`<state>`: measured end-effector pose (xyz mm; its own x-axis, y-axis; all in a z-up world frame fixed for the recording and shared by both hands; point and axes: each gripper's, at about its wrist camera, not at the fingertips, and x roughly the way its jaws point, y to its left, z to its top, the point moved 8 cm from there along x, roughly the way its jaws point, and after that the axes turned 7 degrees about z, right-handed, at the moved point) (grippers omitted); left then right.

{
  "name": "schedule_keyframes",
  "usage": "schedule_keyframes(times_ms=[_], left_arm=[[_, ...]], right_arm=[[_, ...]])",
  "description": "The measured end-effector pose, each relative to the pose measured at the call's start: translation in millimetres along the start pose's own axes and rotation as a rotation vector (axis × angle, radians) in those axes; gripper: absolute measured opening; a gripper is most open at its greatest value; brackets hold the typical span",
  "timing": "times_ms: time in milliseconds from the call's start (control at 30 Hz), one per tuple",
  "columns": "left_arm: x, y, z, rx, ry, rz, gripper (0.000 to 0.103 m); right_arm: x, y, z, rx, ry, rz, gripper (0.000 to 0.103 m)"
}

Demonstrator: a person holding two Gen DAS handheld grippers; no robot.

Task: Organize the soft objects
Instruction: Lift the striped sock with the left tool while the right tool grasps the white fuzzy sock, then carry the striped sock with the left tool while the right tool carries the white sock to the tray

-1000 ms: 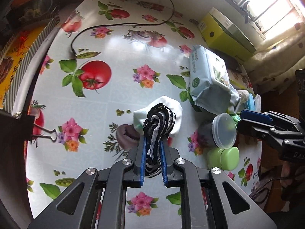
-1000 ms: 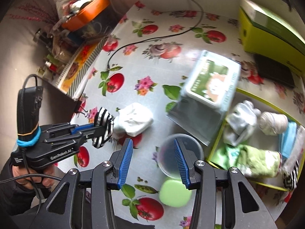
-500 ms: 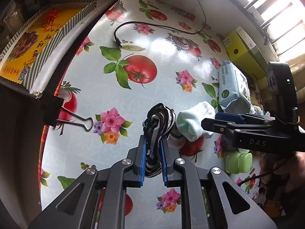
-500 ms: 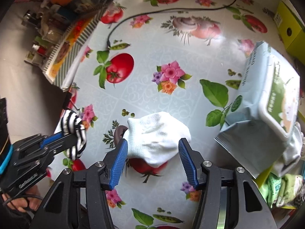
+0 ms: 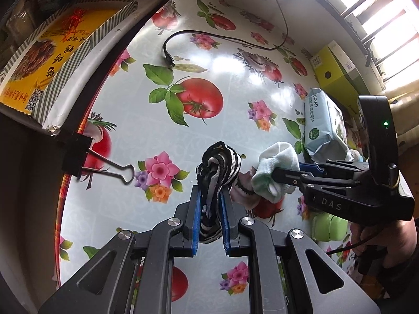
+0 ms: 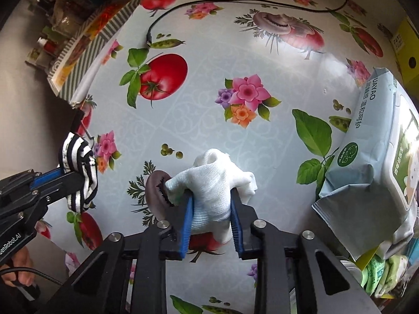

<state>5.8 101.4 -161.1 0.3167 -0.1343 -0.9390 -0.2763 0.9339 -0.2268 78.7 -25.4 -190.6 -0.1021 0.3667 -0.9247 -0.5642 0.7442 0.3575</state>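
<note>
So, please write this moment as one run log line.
left gripper: shut on striped sock | right gripper: jaws just closed onto white sock | table

At lower centre the left gripper [image 5: 211, 198] pinches a striped sock [image 5: 218, 167]. From the right, the right gripper [image 5: 285, 174] has just closed on a white sock [image 5: 275, 170] above the desk [image 5: 209, 136].

A table [image 6: 199, 120] in a tomato-and-flower oilcloth carries a wipes pack [image 6: 371, 157], with a black cable [image 6: 235, 2] well apart from that pack.
</note>
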Motion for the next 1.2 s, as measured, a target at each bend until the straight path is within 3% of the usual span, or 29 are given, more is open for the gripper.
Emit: schedule_keyframes(times_ms=[233,500,1200], left_arm=[[-10.2,-19.1,11.8,0.020,-0.020,-0.001,0.014],[-25.2,-61.1,21.2,0.082,-0.044,0.006,0.014],[-55.7,-150.1,14.8,0.214,-0.108,-0.019,0.014]], right_arm=[[-51.3,8.1,0.9,-0.030,-0.114,0.056,0.016],[-103.3,-4.9,-22.1,0.014,-0.225,0.099,0.016],[-181.7,-44.2,-76.3,0.088,-0.377,0.082,0.016]])
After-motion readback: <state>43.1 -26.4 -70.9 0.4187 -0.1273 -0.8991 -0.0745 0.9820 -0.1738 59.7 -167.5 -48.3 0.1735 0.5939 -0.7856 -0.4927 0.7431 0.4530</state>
